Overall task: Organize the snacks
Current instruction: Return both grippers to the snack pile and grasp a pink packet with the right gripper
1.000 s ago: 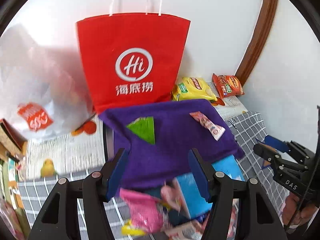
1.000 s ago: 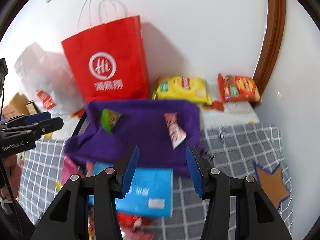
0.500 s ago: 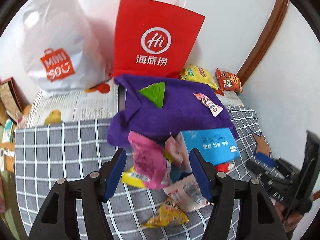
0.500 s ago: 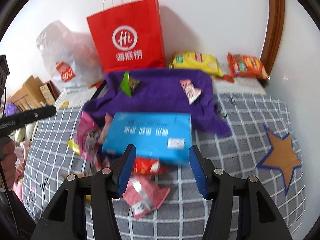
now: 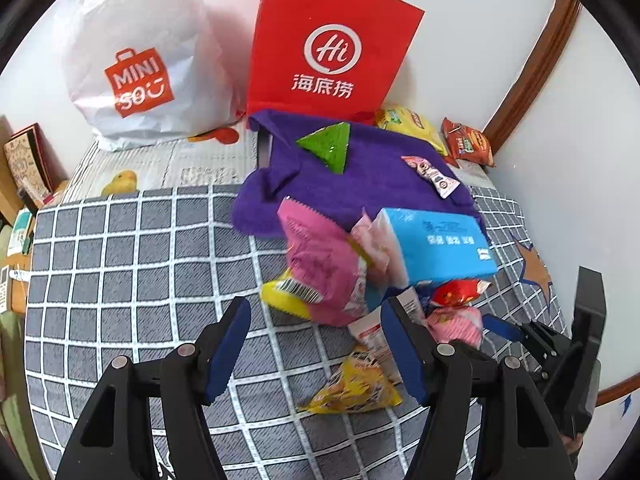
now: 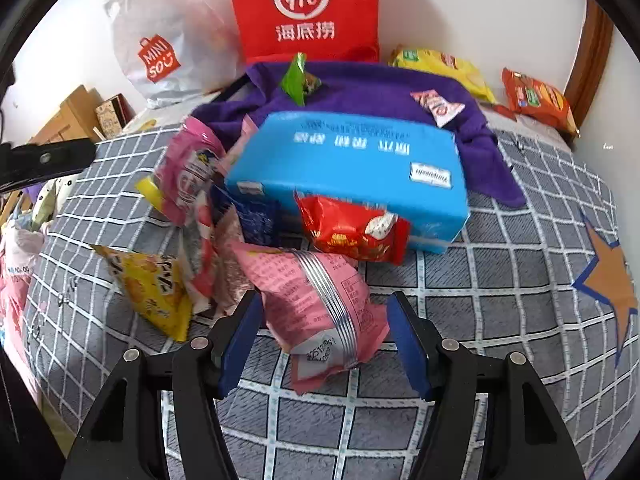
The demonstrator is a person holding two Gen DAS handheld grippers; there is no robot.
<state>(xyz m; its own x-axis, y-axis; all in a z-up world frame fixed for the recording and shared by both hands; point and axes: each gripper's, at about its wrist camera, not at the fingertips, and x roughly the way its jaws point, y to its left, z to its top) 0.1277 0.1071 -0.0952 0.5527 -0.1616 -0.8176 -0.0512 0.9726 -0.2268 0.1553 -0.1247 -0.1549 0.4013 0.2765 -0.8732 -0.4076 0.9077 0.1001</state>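
Right jaws astride pink snack packet [image 6: 324, 312]

Both grippers tilt steeply downward. The left gripper [image 5: 316, 344] stands with its blue-padded jaws parted and nothing pressed between them; they have just been opening a little. The right gripper [image 6: 326, 338] also has its jaws apart, having just been opening, and its pads [image 6: 406, 340] clamp nothing. The right gripper's black frame shows at the left wrist view's right edge.
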